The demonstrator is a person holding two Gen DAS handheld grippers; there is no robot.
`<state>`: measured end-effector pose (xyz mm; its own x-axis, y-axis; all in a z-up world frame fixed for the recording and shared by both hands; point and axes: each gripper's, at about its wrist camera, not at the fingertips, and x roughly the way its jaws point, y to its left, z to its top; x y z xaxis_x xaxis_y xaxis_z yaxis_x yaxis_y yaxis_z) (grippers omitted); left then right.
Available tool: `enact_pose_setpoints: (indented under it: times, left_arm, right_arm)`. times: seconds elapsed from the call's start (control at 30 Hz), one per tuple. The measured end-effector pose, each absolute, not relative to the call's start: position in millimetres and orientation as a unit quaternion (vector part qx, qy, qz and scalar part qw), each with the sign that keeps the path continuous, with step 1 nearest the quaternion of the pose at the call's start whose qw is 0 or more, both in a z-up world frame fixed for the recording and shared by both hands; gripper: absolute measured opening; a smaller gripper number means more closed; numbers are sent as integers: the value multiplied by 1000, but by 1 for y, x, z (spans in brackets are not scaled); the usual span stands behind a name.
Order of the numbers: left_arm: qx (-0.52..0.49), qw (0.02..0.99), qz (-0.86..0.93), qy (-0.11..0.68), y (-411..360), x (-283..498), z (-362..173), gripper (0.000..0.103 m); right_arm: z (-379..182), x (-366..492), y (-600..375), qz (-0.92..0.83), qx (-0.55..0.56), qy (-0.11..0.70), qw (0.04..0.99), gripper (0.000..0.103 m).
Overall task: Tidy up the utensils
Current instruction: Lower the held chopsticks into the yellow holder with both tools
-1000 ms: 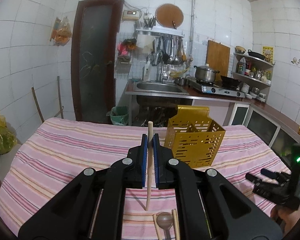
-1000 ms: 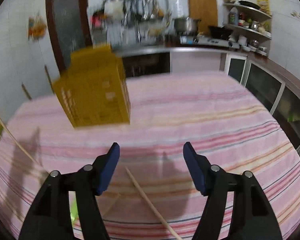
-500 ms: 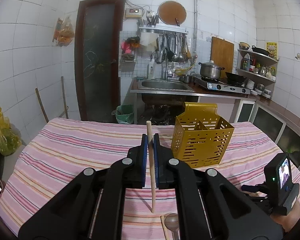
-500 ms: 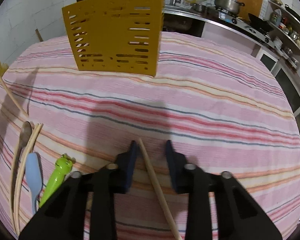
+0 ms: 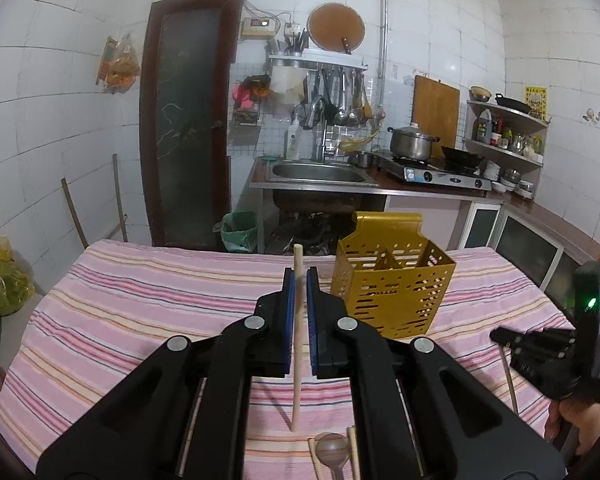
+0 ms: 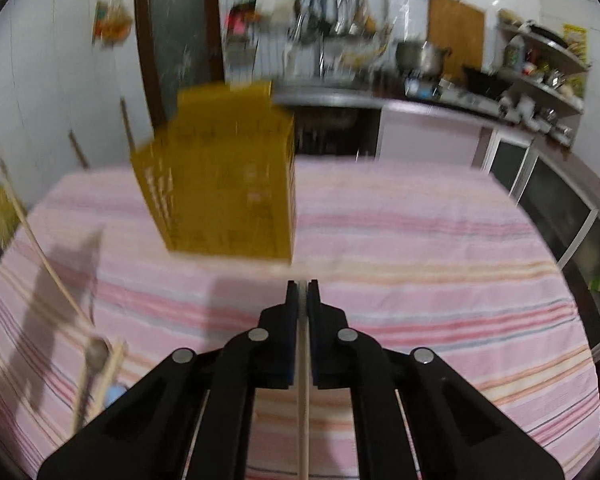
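Note:
My left gripper (image 5: pixel 299 300) is shut on a wooden chopstick (image 5: pixel 296 384) and holds it upright above the striped tablecloth (image 5: pixel 140 312). The yellow perforated utensil holder (image 5: pixel 392 292) stands just right of it. My right gripper (image 6: pixel 303 300) is shut on a second wooden chopstick (image 6: pixel 303 420), lifted off the cloth, with the holder (image 6: pixel 224 184) ahead and to the left. In the left wrist view the right gripper (image 5: pixel 500 338) shows at the far right with its chopstick (image 5: pixel 510 384) hanging down.
A wooden spoon (image 5: pixel 332 446) and two chopsticks (image 5: pixel 354 454) lie on the cloth near me. In the right wrist view they lie at the lower left (image 6: pixel 96 364) beside a blue spoon (image 6: pixel 114 394). A sink counter (image 5: pixel 320 176) stands beyond the table.
My right gripper has closed on the chopstick that lay on the cloth and lifted it, tilting up toward the holder. My left gripper has risen slightly with its chopstick.

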<state>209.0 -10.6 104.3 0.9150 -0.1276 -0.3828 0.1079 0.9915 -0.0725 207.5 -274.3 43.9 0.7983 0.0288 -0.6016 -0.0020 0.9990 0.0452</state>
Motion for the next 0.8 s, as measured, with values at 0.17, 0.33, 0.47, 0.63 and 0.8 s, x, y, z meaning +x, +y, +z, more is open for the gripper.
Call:
enact_pose_setpoints:
  times: [0.17,0.33,0.47,0.63,0.8]
  left_arm:
    - [-22,980,-67,184,-15,206,117,4]
    - [-24,984,-75,162,-16,204,135,4]
    - [-21,985,-76,155,-18,208,145,4]
    - [-29,980,-65,188,-7,231,137,8]
    - [-45,959,-48,276,6,277,98,51]
  right_arm:
    - [82,197,-279,-7,33,215,976,5]
    - [120,185,-273,-7,46,126,991,5]
    - [137,192,-264,-7,36,100,994,5]
    - [135,198,-261,-2,30,115,993,5]
    - [125,213,-273,-7,37,157,987,5]
